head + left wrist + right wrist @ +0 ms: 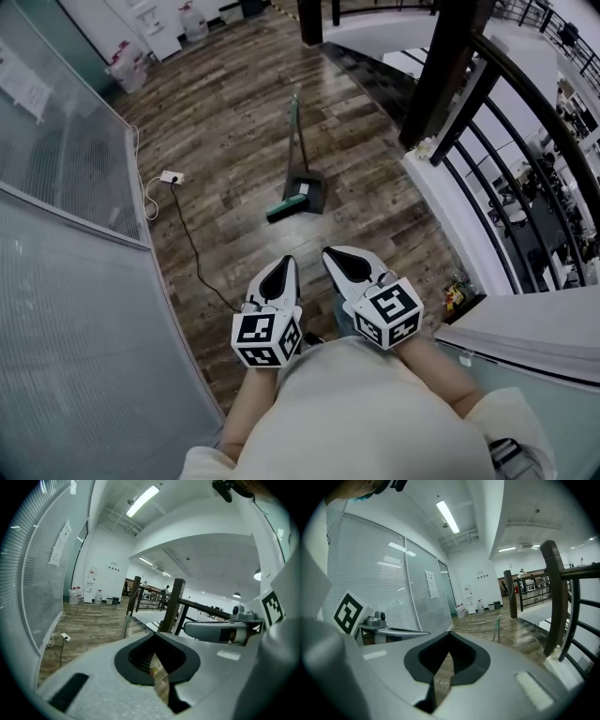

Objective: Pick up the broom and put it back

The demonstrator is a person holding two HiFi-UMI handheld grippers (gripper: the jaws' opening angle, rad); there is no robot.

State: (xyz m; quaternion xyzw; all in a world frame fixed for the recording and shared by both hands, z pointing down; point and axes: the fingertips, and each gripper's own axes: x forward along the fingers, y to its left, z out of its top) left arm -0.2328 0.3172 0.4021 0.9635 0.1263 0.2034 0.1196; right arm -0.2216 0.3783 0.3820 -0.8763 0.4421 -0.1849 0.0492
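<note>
Left hand-held gripper (285,265) and right hand-held gripper (339,256), closed and empty, point side-by-side toward the broom (295,155).

Left gripper (154,635): my fingers (93,677) pressed together, nothing between | broom (125,624): upright ahead on wooden floor (93,620), well apart | right gripper (215,631): beside mine | power strip (65,637): by glass wall (28,573)

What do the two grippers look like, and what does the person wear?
The left gripper and the right gripper have pale grey pointed shells, black inner pads and a cube with black-and-white square markers. The person wears a cream top.
</note>
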